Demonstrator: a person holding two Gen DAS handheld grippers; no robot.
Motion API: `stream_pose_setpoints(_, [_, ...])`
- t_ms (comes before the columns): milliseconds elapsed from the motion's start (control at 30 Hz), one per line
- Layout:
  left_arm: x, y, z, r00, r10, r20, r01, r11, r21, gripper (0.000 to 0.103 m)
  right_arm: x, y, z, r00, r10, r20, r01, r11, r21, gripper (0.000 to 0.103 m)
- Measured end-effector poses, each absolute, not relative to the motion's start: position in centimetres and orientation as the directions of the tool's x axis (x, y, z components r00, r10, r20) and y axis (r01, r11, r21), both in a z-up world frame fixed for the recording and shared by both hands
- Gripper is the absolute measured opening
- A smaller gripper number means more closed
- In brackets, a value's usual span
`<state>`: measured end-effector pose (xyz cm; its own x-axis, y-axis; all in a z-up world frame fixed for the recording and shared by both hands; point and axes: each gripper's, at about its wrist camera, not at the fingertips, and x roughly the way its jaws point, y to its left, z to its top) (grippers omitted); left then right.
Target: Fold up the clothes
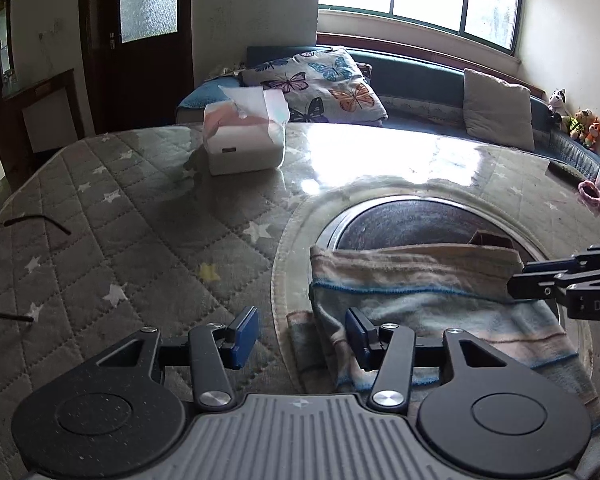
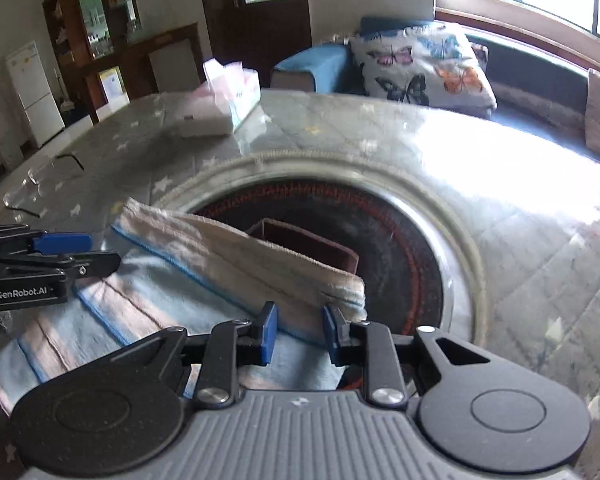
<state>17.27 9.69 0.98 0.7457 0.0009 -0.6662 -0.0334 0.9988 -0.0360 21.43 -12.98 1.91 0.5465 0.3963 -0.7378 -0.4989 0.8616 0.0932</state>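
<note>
Quilted table (image 1: pixel 140 208) (star-patterned) carries towel (image 1: pixel 420 300), tissue box (image 1: pixel 244 148), glasses (image 2: pixel 40 184).

My pale blue terry towel (image 2: pixel 204 280) with pink and tan stripes and blue edging lies partly folded on the tabletop (image 2: pixel 540 248), its far edge doubled back into a raised flap over the round dark inset (image 2: pixel 412 248).

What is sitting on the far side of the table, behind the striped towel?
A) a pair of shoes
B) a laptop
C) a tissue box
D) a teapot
C: a white tissue box with a tissue sticking out of its top stands on the quilted table cover, beyond the striped towel.
</note>
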Motion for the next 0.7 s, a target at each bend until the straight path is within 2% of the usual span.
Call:
stream_pose_setpoints(233, [19.1, 9.2, 1.5, 0.757, 0.001, -0.653, -0.026, 0.999, -0.028, 0.051, 21.7, -11.1, 3.7, 0.554, 0.485, -0.677, -0.574, 0.811, 0.111, 0.024])
stream_pose_setpoints(500, [20.4, 10.4, 0.1, 0.729, -0.01, -0.685, -0.041, 0.997, -0.058, 0.053, 24.5, -9.9, 1.1, 0.511, 0.481, -0.712, -0.545, 0.822, 0.164, 0.023])
stream_pose_setpoints(700, [19.7, 10.5, 1.0, 0.743, -0.016, -0.669, -0.033, 0.998, -0.06, 0.052, 22.9, -9.7, 2.6, 0.533, 0.487, -0.692, -0.577, 0.807, 0.124, 0.023])
